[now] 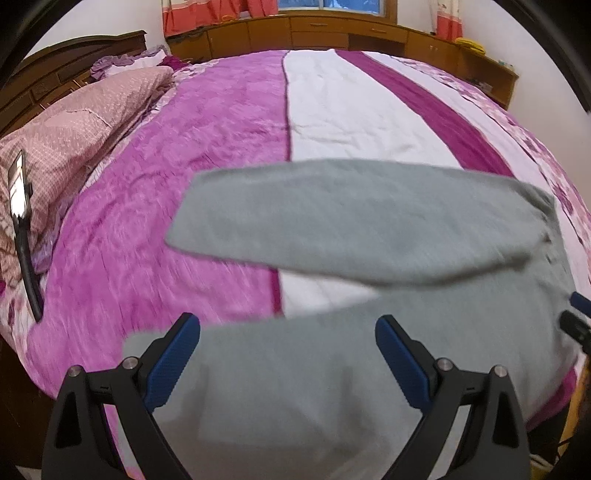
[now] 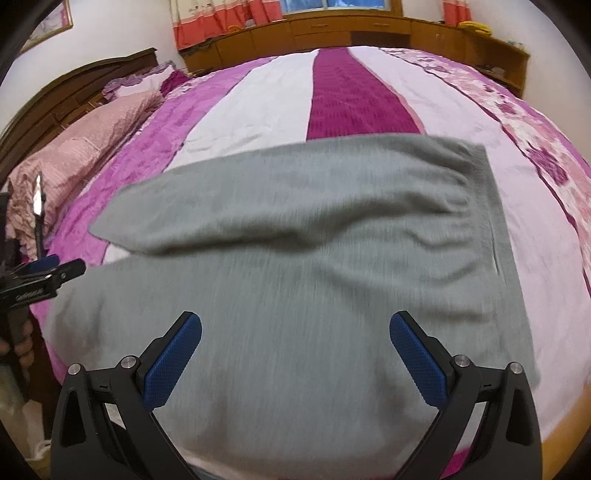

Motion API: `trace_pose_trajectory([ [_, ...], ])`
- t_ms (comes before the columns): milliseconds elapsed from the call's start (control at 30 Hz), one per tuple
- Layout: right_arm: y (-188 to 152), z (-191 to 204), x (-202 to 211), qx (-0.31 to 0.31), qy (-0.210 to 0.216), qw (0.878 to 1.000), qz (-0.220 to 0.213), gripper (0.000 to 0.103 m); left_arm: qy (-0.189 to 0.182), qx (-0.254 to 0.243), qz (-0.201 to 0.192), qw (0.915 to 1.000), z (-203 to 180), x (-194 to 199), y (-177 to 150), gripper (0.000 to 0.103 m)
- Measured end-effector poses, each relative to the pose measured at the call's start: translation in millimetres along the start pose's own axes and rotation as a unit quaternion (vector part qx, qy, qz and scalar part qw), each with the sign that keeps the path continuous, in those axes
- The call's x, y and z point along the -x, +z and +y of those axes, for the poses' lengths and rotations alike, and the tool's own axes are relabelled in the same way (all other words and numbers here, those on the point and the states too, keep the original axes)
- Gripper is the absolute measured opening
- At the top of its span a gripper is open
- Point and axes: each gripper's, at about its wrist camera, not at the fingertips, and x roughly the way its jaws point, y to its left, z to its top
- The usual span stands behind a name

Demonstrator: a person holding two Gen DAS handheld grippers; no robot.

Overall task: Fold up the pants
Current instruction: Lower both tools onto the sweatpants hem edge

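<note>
Grey pants point(image 1: 351, 229) lie flat on the bed, both legs pointing left and spread in a V, waistband point(image 2: 491, 214) at the right. My left gripper point(image 1: 288, 332) hovers open over the near leg's cuff end, nothing between its blue pads. Over the near leg close to the seat, my right gripper point(image 2: 295, 328) is open too and holds nothing. The right gripper's tips point(image 1: 576, 317) show at the right edge of the left wrist view. At the left edge of the right wrist view the left gripper point(image 2: 48, 271) appears, with a hand below it.
The bedspread point(image 1: 184, 155) has purple, white and magenta stripes. Pink pillows point(image 1: 74, 125) lie at the left by a dark wooden headboard point(image 1: 74, 55). A phone on a black stand point(image 1: 20, 206) stands beside the bed. Wooden cabinets point(image 2: 351, 29) run under the window.
</note>
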Motion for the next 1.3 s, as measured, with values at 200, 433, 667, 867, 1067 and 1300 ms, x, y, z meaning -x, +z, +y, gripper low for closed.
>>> trace_pose_trajectory([
  [200, 54.8, -17.0, -17.5, 0.023, -0.023, 0.999, -0.001, 0.099, 0.032, 0.023, 0.001, 0.9992, 32.3, -37.0, 50.8, 0.098],
  [433, 117.8, -40.4, -57.4, 0.03, -0.052, 0.998, 0.01, 0.098, 0.031, 0.045, 0.022, 0.9983, 68.1, -87.6, 93.4, 0.098],
  [667, 161.1, -54.1, -99.1, 0.036, -0.07, 0.997, 0.026, 0.098, 0.056, 0.084, 0.041, 0.9941, 93.9, -132.8, 113.3, 0.098],
  [867, 174.8, -57.6, -135.8, 0.038, -0.075, 0.996, 0.043, 0.098, 0.044, 0.088, 0.053, 0.9937, 102.1, -159.2, 112.3, 0.099],
  [1067, 169.2, -73.6, -174.3, 0.029, -0.079, 0.994, 0.066, 0.099, 0.03, 0.105, 0.041, 0.9931, 107.9, -174.2, 108.1, 0.103],
  [1300, 163.5, -75.6, -180.7, 0.031, -0.076, 0.996, 0.034, 0.099, 0.024, 0.103, 0.016, 0.9942, 105.5, -178.1, 105.1, 0.103],
])
